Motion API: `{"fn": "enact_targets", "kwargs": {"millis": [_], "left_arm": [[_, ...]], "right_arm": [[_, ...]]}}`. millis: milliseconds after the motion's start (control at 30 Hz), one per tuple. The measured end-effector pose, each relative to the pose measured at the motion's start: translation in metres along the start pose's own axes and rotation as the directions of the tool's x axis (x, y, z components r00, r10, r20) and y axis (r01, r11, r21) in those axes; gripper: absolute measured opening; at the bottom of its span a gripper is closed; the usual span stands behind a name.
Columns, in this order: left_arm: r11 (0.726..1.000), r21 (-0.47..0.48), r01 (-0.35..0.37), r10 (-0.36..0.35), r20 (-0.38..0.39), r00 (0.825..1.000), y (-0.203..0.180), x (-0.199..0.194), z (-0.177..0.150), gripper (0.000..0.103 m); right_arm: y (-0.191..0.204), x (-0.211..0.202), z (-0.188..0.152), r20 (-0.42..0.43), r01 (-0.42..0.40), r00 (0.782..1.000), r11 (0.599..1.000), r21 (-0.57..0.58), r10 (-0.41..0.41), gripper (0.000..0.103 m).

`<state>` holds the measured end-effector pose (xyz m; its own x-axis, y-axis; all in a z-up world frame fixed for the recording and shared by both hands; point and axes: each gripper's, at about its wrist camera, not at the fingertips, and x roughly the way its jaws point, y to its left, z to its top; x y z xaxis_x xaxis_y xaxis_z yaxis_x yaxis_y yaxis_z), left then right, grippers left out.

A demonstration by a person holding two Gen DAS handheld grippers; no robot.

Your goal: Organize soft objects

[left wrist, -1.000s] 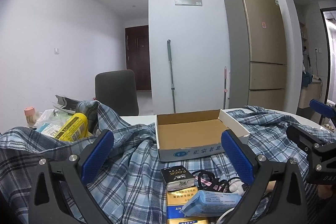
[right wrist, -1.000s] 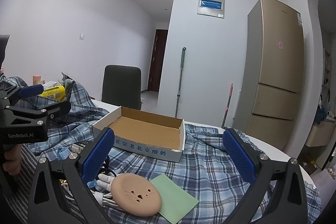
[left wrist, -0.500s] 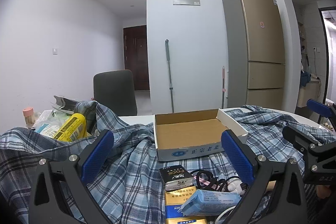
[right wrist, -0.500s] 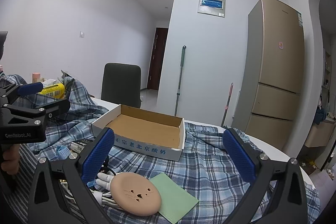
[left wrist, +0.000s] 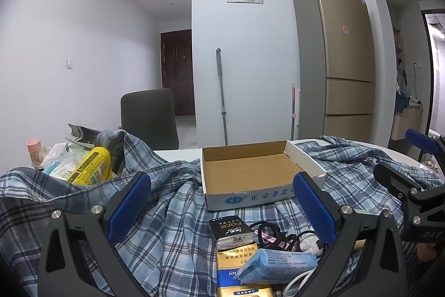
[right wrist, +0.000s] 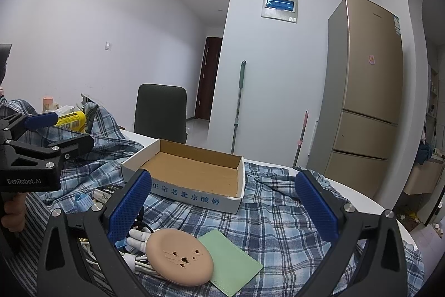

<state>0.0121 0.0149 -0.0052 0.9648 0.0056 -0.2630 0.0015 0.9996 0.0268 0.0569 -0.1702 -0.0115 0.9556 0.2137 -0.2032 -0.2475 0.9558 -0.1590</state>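
Left gripper (left wrist: 221,209), jaws wide apart, textured blue pads (left wrist: 129,203) gripping nothing. Between them: black soft tissue pack (left wrist: 230,230), tangled black cable (left wrist: 274,234), crinkled pale-blue wrapped pack (left wrist: 278,265) at 5 o'clock. Shallow open cardboard box with white printed walls (left wrist: 250,198) lies at 12 o'clock on rumpled blue plaid cloth (left wrist: 172,224).

Right gripper (right wrist: 224,208), jaws likewise wide apart and empty. At 6 o'clock: smooth tan oval pad with a small face (right wrist: 179,258), touching flat green square sheet (right wrist: 232,260) at 5 o'clock. Yellow cylindrical can (right wrist: 73,119) at 10 o'clock.
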Motion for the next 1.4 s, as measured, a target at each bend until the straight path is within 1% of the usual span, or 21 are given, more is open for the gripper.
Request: {"fn": "enact_targets", "kwargs": {"millis": [433, 567, 667, 833, 900, 1000, 1033, 1100, 1267, 1400], "left_arm": [[1.0, -0.007, 0.005, -0.005, -0.007, 1.0, 0.004, 0.0, 0.001, 0.103], [1.0, -0.001, 0.015, -0.015, 0.005, 1.0, 0.003, -0.001, 0.001, 0.103], [1.0, -0.019, 0.008, -0.007, 0.022, 1.0, 0.007, -0.005, 0.002, 0.103], [0.999, -0.039, 0.021, -0.021, -0.016, 1.0, 0.009, -0.004, 0.005, 0.103], [0.999, -0.032, 0.019, -0.02, -0.025, 0.999, 0.009, -0.004, 0.007, 0.103], [0.999, -0.009, 0.043, -0.043, -0.044, 0.998, 0.007, -0.002, 0.009, 0.103], [0.999, -0.014, 0.043, -0.044, -0.046, 0.998, 0.008, -0.002, 0.008, 0.103], [0.997, -0.028, 0.075, -0.076, -0.063, 0.995, 0.009, -0.002, 0.009, 0.103], [0.997, -0.013, 0.081, -0.082, -0.079, 0.993, 0.005, -0.001, 0.008, 0.103], [0.995, 0.001, 0.098, -0.098, -0.11, 0.989, 0.002, 0.004, 0.005, 0.103]], "right_arm": [[0.001, 0.0, 0.0, 0.001, 0.0, 1.0, 1.0, 0.001, 0.0, 0.103], [0.001, 0.0, 0.0, 0.002, 0.0, 1.0, 1.0, -0.002, 0.0, 0.103], [0.001, -0.001, 0.0, 0.008, 0.0, 1.0, 1.0, 0.0, 0.0, 0.103], [-0.003, -0.004, 0.001, 0.022, 0.006, 1.0, 1.0, 0.017, -0.007, 0.103], [-0.005, -0.005, 0.001, 0.024, 0.006, 1.0, 1.0, 0.026, -0.007, 0.103], [-0.008, -0.008, 0.003, 0.036, 0.005, 0.999, 0.999, 0.045, -0.006, 0.103], [-0.009, -0.008, 0.004, 0.035, -0.001, 0.999, 0.999, 0.049, -0.001, 0.103], [-0.01, -0.008, 0.005, 0.026, -0.01, 1.0, 0.999, 0.053, 0.009, 0.103], [-0.014, -0.007, 0.005, 0.01, -0.018, 1.0, 0.998, 0.068, 0.018, 0.103], [-0.016, -0.002, 0.004, -0.023, -0.038, 0.999, 0.996, 0.084, 0.04, 0.103]]}}
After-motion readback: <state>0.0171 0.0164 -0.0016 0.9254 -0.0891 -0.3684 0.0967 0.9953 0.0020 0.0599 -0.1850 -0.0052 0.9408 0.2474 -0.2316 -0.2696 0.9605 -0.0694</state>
